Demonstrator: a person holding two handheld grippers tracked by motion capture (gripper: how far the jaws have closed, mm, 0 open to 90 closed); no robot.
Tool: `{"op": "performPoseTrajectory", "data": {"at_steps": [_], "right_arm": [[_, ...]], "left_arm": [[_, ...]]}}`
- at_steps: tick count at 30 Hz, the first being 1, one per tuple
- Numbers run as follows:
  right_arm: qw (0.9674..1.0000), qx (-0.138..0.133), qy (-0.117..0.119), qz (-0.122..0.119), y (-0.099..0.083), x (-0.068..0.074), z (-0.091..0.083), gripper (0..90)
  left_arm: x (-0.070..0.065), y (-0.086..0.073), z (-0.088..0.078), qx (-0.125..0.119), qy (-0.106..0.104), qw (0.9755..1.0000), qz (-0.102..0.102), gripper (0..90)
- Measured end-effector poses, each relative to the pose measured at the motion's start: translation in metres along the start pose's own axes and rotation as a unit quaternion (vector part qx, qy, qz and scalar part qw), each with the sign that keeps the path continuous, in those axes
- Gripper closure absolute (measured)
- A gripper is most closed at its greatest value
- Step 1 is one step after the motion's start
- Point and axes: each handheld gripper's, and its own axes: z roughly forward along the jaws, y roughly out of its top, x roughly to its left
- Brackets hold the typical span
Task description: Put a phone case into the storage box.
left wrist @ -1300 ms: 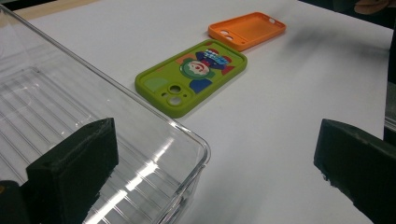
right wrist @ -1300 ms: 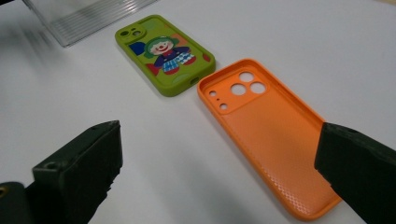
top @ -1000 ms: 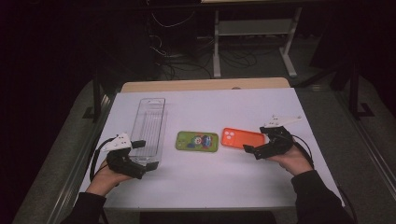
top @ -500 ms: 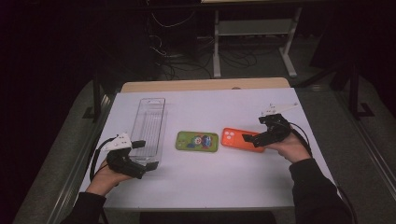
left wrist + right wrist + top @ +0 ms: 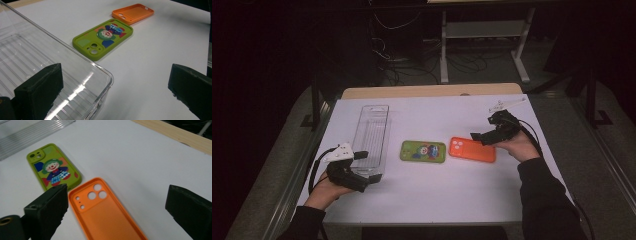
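Right gripper [image 5: 477, 136], jaws closing slightly w/ nothing gripped, has shifted up-table to hover over the orange phone case [image 5: 472, 149].

In the right gripper view we lose the orange phone case's [image 5: 107, 215] near end below the bottom edge; the clear tray [image 5: 37, 62] runs off the left gripper view's left side.

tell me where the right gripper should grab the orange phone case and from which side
Probably across its two long edges, coming down from above. The orange phone case lies flat on the white table, hollow side up, so its thin raised rim gives the pads something to bite. The right gripper hangs over it, jaws open wide and astride it; the middle stretch, away from the camera cut-outs, looks stiffest.
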Motion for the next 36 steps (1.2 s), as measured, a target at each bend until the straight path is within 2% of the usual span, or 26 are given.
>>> {"op": "performPoseTrajectory", "data": {"at_steps": [2, 4, 6, 9, 13, 15, 16, 21, 23, 25, 29, 32, 36], "right_arm": [[1.0000, 0.000, -0.002, 0.000, 0.000, -0.002, 0.001, 6.0], [1.0000, 0.000, -0.009, -0.001, 0.001, -0.007, 0.004, 12.3], [0.9999, 0.000, -0.012, 0.002, 0.002, -0.009, 0.005, 13.4], [0.9998, 0.004, -0.018, 0.008, 0.002, -0.014, 0.009, 21.4], [0.9991, 0.024, -0.032, 0.015, -0.001, -0.020, 0.017, 38.7], [0.9987, 0.037, -0.031, 0.013, -0.003, -0.022, 0.023, 51.8], [0.9987, 0.037, -0.031, 0.013, -0.003, -0.022, 0.023, 51.8], [0.9975, 0.058, -0.040, 0.005, -0.008, -0.026, 0.032, 72.9], [0.9972, 0.059, -0.045, 0.001, -0.010, -0.030, 0.035, 80.5], [0.9961, 0.072, -0.050, 0.008, -0.015, -0.033, 0.039, 88.0], [0.9953, 0.083, -0.049, 0.011, -0.024, -0.039, 0.044, 88.3], [0.9944, 0.095, -0.047, 0.004, -0.032, -0.044, 0.049, 88.3], [0.9938, 0.104, -0.039, 0.008, -0.035, -0.045, 0.049, 88.3]], "left_arm": [[0.000, 0.000, -0.001, 0.005, 0.001, 1.0000, -0.002, 0.0], [0.000, 0.001, -0.001, 0.005, 0.001, 1.0000, -0.002, 0.0], [0.000, 0.000, 0.000, 0.001, 0.000, 1.0000, -0.004, 0.0], [0.000, 0.000, 0.000, 0.001, 0.000, 1.0000, -0.001, 0.0], [-0.001, 0.000, 0.001, 0.003, -0.001, 1.0000, 0.000, 0.0], [-0.001, 0.000, 0.001, 0.003, -0.002, 1.0000, 0.000, 0.0], [-0.001, 0.000, 0.001, 0.003, -0.001, 1.0000, 0.000, 0.0], [-0.001, 0.000, 0.001, 0.003, -0.001, 1.0000, 0.001, 0.0], [-0.001, 0.000, 0.001, 0.005, -0.001, 1.0000, 0.002, 0.0], [-0.002, 0.000, 0.000, 0.005, -0.001, 1.0000, 0.001, 0.0], [-0.002, 0.000, 0.001, 0.006, -0.001, 1.0000, 0.003, 0.0], [-0.002, -0.001, 0.002, 0.002, -0.004, 1.0000, 0.001, 0.0], [-0.003, -0.001, 0.002, 0.002, -0.005, 1.0000, -0.001, 0.0]]}}
